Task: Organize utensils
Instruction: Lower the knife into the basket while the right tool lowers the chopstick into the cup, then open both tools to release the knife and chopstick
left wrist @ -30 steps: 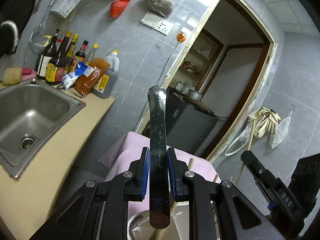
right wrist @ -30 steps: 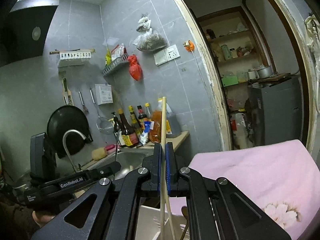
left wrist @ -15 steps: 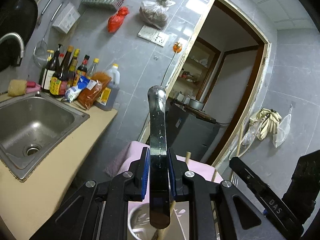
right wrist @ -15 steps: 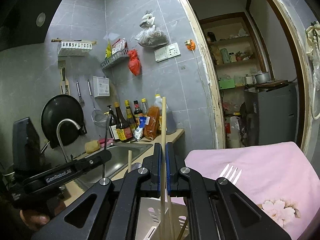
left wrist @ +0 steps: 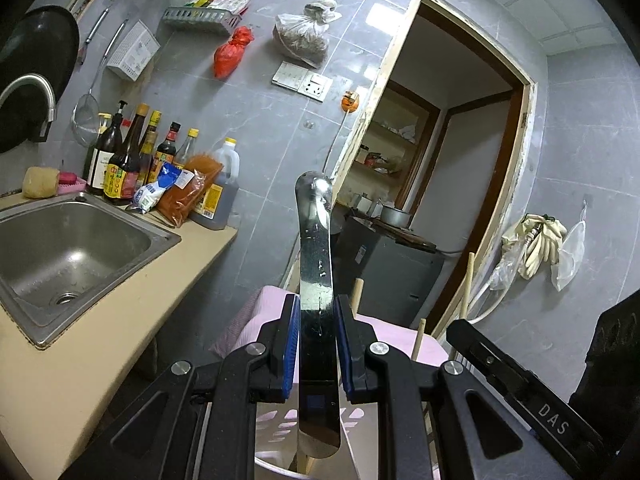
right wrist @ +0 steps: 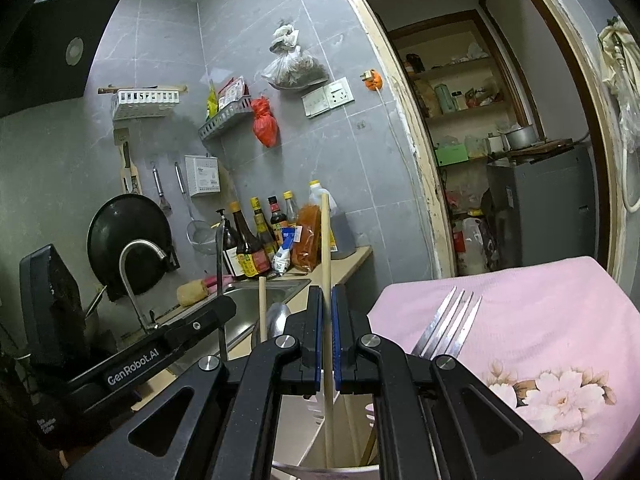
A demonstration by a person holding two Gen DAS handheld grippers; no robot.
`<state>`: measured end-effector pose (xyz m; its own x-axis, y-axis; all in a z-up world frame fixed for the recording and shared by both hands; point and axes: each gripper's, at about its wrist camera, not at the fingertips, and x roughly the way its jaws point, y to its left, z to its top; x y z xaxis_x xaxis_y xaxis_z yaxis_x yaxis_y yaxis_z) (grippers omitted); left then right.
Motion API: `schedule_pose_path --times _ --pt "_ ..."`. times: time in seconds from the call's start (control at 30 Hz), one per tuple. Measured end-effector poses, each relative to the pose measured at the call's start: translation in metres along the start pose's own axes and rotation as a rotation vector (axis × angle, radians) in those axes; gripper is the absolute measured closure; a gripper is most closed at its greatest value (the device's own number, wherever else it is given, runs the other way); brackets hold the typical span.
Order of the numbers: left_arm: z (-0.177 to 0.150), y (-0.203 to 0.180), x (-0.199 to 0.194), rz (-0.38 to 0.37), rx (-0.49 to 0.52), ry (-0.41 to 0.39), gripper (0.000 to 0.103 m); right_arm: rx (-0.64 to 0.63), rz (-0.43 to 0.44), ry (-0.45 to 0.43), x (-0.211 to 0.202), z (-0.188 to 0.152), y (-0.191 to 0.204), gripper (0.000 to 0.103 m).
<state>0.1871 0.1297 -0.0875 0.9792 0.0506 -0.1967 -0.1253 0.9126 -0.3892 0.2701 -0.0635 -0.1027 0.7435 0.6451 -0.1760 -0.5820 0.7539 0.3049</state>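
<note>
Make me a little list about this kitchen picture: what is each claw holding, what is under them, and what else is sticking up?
left claw: left gripper shut on a metal spoon handle, upright
right claw: right gripper shut on a wooden chopstick, upright
underneath: white utensil holder
also sticking up: fork, another chopstick
behind: pink cloth
nearby: sink, sauce bottles
</note>
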Motion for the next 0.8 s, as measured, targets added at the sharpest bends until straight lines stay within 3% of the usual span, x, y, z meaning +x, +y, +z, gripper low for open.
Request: schedule_pose_path --times 0.3,0.63,0.8 --pt "-0.009 -0.004 0.001 0.015 0.0 0.012 0.086 0.019 -0.007 0.026 0.005 -0.005 -0.005 0.099" --pt "-0.016 -0.008 -0.002 0.014 0.075 0.083 0.086 0.038 -0.007 0.069 0.002 -0.007 -0.007 0.098" --pt "-0.008 -0.003 -0.007 0.009 0.056 0.08 0.075 0.05 -0.01 0.093 -0.004 -0.003 -0.009 0.096"
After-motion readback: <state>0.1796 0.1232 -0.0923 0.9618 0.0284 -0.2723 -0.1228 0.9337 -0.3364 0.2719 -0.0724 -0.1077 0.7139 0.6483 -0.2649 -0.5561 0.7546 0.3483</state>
